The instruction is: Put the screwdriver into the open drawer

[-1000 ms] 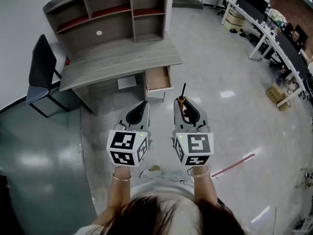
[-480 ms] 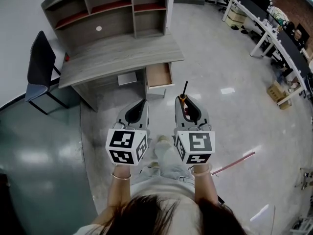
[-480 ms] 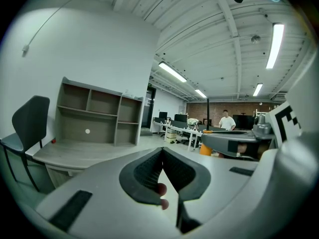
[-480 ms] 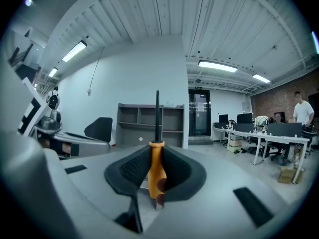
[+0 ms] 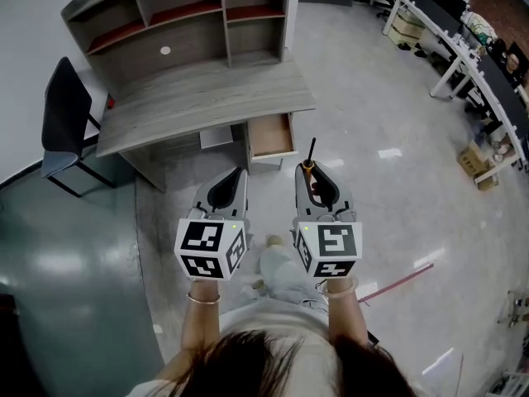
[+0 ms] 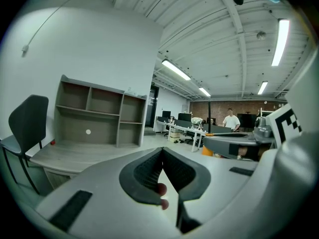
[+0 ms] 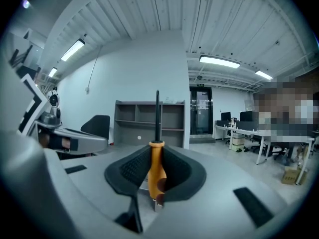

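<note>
My right tongs (image 5: 314, 172) clamp the screwdriver (image 7: 156, 166), left tongs (image 5: 238, 174) closed empty; I should bring its tip squarely above the drawer (image 5: 270, 136) before releasing.

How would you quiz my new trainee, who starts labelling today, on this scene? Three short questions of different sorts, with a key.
1. True or false: the right gripper is shut on the screwdriver.
2. Where is the open drawer? A: under the desk, pulled out; B: on the shelves; C: beside the chair.
3. What does the left gripper hold?
Key: 1 true; 2 A; 3 nothing, its jaws are together.
</note>
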### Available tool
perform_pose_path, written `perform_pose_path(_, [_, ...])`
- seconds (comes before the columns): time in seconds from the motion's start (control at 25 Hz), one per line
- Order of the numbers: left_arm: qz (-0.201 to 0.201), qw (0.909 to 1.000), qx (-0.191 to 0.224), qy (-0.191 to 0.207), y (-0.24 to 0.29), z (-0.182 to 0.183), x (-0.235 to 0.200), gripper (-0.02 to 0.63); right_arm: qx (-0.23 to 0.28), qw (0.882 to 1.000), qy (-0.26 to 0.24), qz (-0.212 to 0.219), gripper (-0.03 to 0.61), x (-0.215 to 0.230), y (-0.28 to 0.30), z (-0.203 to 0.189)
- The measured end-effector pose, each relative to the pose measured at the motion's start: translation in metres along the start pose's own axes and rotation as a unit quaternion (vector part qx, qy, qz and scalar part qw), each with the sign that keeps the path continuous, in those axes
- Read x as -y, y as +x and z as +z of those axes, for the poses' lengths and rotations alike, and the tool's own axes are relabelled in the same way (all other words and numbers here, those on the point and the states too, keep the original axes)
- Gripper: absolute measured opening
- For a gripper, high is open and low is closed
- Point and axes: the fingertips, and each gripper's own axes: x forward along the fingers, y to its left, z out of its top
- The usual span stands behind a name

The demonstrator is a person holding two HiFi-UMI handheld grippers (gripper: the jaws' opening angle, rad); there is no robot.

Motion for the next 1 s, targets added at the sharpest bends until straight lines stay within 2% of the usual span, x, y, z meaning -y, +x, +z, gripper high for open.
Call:
perform_pose_path(0.64, [0.019,0.9996,-0.019,-0.001,0.113,0.023,-0.023,0.017,-0.025,0.999,-0.002,0.024,0.084,0.062,0.095,-0.009])
perform_pose_path(1.0, [0.037,0.9990,-0.027,-0.001,0.157,0.028,-0.031,0.017,-0.037,0.998,0.003,0.041,0.084,0.091,0.136,-0.020])
